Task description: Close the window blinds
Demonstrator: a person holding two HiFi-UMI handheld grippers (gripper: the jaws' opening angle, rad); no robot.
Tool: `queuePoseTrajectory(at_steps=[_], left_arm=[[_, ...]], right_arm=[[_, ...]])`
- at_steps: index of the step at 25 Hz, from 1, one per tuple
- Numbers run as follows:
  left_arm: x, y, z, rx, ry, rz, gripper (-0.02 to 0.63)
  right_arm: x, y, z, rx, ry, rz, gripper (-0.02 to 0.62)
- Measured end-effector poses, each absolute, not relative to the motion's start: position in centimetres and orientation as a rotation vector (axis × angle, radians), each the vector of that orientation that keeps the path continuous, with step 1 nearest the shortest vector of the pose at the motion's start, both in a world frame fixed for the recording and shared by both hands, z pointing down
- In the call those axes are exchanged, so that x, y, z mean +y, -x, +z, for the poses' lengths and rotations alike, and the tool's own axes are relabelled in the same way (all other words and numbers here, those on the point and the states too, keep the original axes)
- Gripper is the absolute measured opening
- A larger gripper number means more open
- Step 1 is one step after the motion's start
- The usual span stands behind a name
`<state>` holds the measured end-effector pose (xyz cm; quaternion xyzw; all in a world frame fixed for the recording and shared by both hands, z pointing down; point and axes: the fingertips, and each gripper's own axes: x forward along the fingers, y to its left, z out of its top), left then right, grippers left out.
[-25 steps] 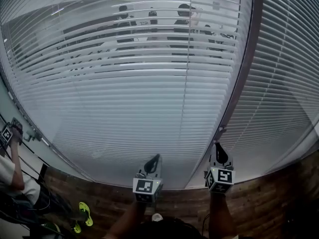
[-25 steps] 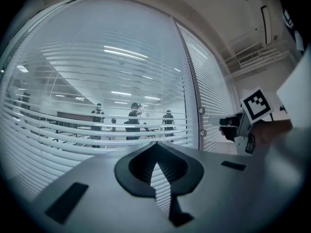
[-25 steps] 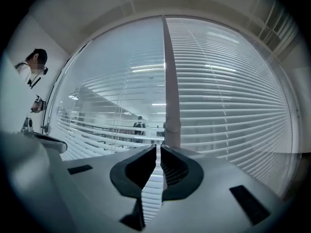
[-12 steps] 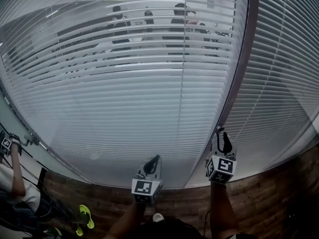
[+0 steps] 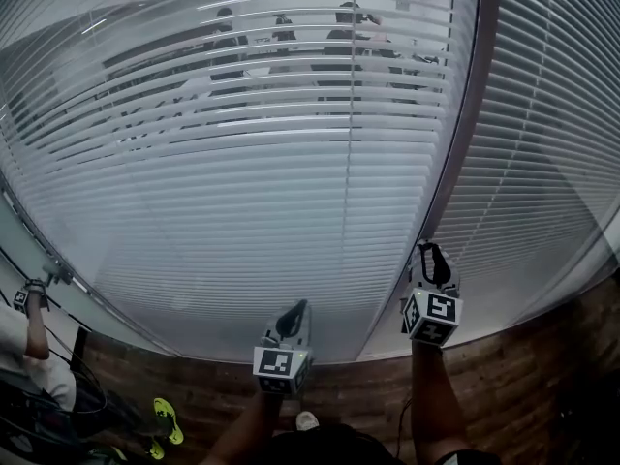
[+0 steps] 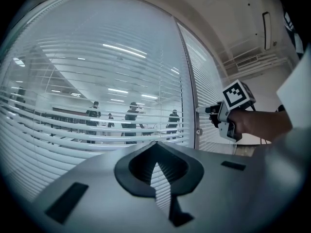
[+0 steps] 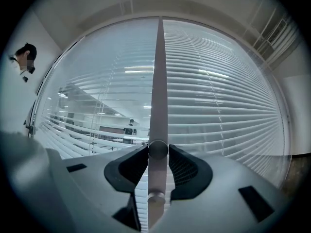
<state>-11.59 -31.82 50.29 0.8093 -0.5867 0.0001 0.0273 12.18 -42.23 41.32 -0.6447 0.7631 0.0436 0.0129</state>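
Since a second ago the right gripper (image 5: 431, 252) has climbed a little up the dark mullion (image 5: 468, 134) between the two panes, and its jaws have just been opening. They now stand apart with a small round knob (image 7: 158, 149) on the mullion showing between their tips. Whether the pads touch it I cannot tell, though nothing looks squeezed. A second knob (image 7: 155, 196) sits just below. The left gripper (image 5: 302, 308) has kept its place lower down before the glass, jaws together on nothing. The window blinds (image 5: 242, 192) hang full length over the left pane. Their lower slats look nearly flat, but the upper ones are angled enough that people (image 5: 344, 37) in the room beyond show through. The blind on the right pane (image 5: 542, 163) looks shut. I judge that the right gripper is lining up on the knob that tilts the slats, so the closing is not finished; the next move calls for a firm pinch and a twist
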Motion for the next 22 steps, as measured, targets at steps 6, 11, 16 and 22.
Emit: queuePoseTrajectory(at_steps=[6, 11, 16, 22], left_arm=[[-31.7, 11.8, 50.4, -1.829, -2.480, 0.014, 0.000], [-31.6, 12.0, 50.5, -1.836, -2.471, 0.025, 0.000], [-31.6, 11.8, 50.7, -1.831, -2.494, 0.034, 0.000], [-31.6, 12.7, 50.7, -1.857, -2.466, 0.036, 0.000]], right_arm=[[-42.4, -12.2, 41.2, 2.398, 1.996, 0.131, 0.115], [-42.4, -12.1, 41.2, 2.439, 2.022, 0.210, 0.117], [-42.5, -11.4, 41.0, 2.557, 2.095, 0.621, 0.119], [-42.1, -10.8, 41.3, 2.658, 2.223, 1.156, 0.121]])
